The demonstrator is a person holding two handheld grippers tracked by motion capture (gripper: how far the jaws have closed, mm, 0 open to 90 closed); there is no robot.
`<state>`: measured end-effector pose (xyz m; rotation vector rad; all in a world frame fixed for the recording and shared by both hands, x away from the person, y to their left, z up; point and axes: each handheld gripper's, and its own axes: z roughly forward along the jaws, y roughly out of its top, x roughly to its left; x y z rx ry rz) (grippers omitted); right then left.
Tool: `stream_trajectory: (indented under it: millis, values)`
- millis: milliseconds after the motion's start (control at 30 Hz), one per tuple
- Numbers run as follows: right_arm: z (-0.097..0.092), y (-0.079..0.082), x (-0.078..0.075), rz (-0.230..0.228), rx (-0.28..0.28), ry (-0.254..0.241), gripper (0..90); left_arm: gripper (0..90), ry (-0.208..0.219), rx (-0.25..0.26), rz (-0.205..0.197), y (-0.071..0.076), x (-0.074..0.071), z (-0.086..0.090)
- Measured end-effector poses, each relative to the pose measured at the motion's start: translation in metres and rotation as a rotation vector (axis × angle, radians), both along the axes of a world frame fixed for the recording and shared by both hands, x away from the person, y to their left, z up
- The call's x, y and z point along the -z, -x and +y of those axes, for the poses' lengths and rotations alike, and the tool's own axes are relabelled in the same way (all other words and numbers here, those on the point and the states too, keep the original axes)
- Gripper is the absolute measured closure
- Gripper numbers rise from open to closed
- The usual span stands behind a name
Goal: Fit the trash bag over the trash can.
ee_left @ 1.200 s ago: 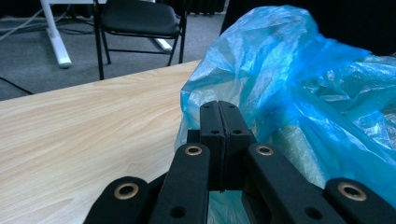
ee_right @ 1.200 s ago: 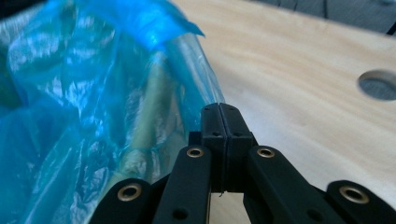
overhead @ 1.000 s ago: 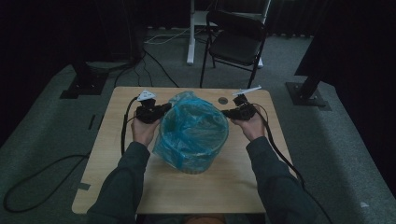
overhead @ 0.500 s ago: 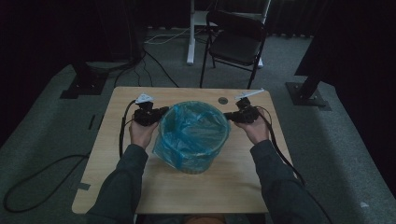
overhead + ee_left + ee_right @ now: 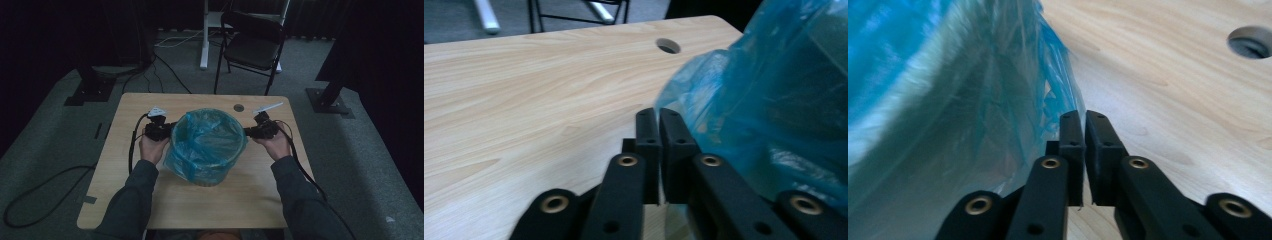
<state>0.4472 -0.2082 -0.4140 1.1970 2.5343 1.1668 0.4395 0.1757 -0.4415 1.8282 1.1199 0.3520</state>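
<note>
A round bin lined with a blue plastic bag (image 5: 207, 142) is seen standing on the wooden desk (image 5: 200, 210), roughly at its middle, with the bag's film folded over the rim and hanging down the outside. The left tool (image 5: 167, 131) is held at the bin's left side and the right tool (image 5: 252, 132) at its right side, each level with the rim and pointed inward at the bag.

In the left gripper view, the left tool (image 5: 658, 120) is shown with its jaws parted by only a narrow slit; they have just been opening, and no film is seen between them, the bag (image 5: 769, 100) lying just beside the tips on the right. In the right gripper view, the right tool (image 5: 1083, 122) is likewise shown with a thin gap between its jaws, which have just been opening; the bag (image 5: 958, 100) hangs just beside the tips on the left and is not pinched.

A round cable hole (image 5: 239, 107) is seen in the desk behind the bin. A dark folding chair (image 5: 252, 47) is placed on the floor beyond the desk.
</note>
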Motion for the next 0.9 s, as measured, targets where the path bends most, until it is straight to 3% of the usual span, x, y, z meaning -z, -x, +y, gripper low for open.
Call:
stream_trajectory:
  millis: [233, 400, 533, 700, 900]
  values:
    - [-0.013, 0.020, -0.019, -0.063, -0.001, -0.035, 75.4, 74.4, 0.045, -0.038, -0.038, 0.016, -0.016, 0.021]
    - [-0.018, 0.044, -0.029, -0.099, -0.030, -0.042, 73.4, 71.9, 0.057, -0.020, -0.066, 0.033, -0.026, 0.029]
    - [-0.021, 0.063, -0.033, -0.119, -0.054, -0.052, 72.2, 70.6, 0.097, 0.002, -0.083, 0.049, -0.033, 0.034]
    - [-0.017, 0.083, -0.031, -0.130, -0.093, -0.049, 70.2, 69.0, 0.075, 0.034, -0.092, 0.067, -0.037, 0.034]
    - [-0.010, 0.094, -0.026, -0.124, -0.130, -0.055, 68.9, 66.4, 0.067, 0.085, -0.095, 0.085, -0.040, 0.032]
